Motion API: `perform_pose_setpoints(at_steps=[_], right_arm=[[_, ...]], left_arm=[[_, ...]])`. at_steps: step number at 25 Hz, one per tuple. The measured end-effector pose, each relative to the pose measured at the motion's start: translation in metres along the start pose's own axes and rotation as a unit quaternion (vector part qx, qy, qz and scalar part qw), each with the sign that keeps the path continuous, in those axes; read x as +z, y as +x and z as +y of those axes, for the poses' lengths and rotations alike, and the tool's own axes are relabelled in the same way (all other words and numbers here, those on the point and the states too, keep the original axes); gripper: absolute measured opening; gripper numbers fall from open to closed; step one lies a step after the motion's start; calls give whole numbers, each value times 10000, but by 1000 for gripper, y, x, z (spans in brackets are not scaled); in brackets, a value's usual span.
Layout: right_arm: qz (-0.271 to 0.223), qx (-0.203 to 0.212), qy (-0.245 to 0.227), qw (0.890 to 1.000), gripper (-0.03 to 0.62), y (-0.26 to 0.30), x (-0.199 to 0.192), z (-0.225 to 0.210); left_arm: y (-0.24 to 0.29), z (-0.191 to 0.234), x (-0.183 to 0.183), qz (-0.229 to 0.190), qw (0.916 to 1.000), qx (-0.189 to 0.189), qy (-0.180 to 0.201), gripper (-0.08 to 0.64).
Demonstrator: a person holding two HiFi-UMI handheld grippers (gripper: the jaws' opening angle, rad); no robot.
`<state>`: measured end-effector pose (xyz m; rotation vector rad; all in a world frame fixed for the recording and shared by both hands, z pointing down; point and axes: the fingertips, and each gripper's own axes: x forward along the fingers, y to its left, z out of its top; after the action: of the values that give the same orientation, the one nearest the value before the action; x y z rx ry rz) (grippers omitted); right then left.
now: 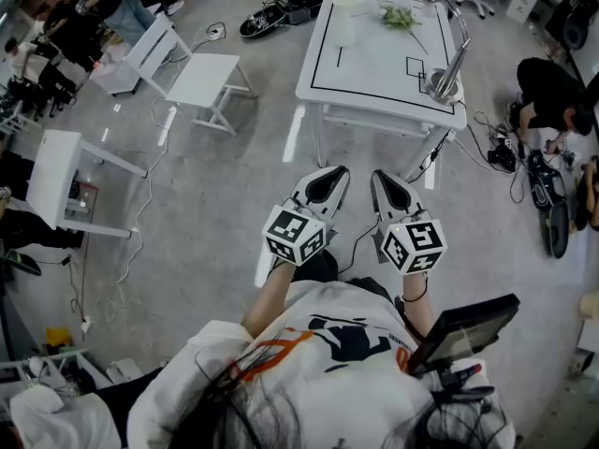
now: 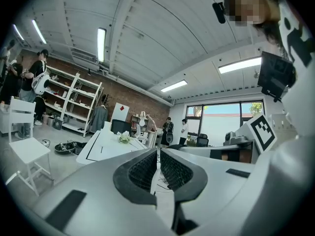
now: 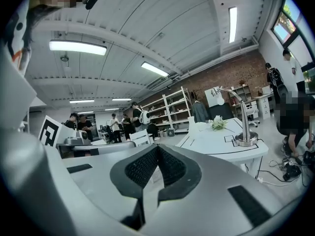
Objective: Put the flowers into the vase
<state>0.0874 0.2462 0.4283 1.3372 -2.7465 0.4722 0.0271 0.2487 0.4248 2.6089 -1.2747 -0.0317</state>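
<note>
The left tongs (image 1: 339, 172) and right tongs (image 1: 381, 176), pressed together and empty, point at the table (image 1: 374, 87), well apart from it. The flowers (image 1: 400, 15) lie near the vase (image 1: 346, 21); nothing's within reach to grip, I'd say.

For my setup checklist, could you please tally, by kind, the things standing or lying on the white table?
Tall white cylindrical vase: 1
Bunch of white flowers with green leaves: 1
Silver metal gooseneck desk lamp: 1
Total: 3
</note>
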Motion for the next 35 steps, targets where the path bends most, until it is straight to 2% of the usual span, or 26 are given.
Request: perform_pose_setpoints(at_steps=[4,11,21,35], right_arm=[[-11,-98,-93,9999,14,37,11,-2],[-14,-210,146,9997,14,100,20,2],[-39,-492,119,9987,14,162,26,3],[107,-701,-5,9975,14,187,31,-16]], left_arm=[[9,35,11,0,10000,-56,-3,14],[20,102,23,66,9997,-133,-206,14],[32,163,32,105,9990,-380,-197,14],[63,179,31,232,9974,-627,-283,14]])
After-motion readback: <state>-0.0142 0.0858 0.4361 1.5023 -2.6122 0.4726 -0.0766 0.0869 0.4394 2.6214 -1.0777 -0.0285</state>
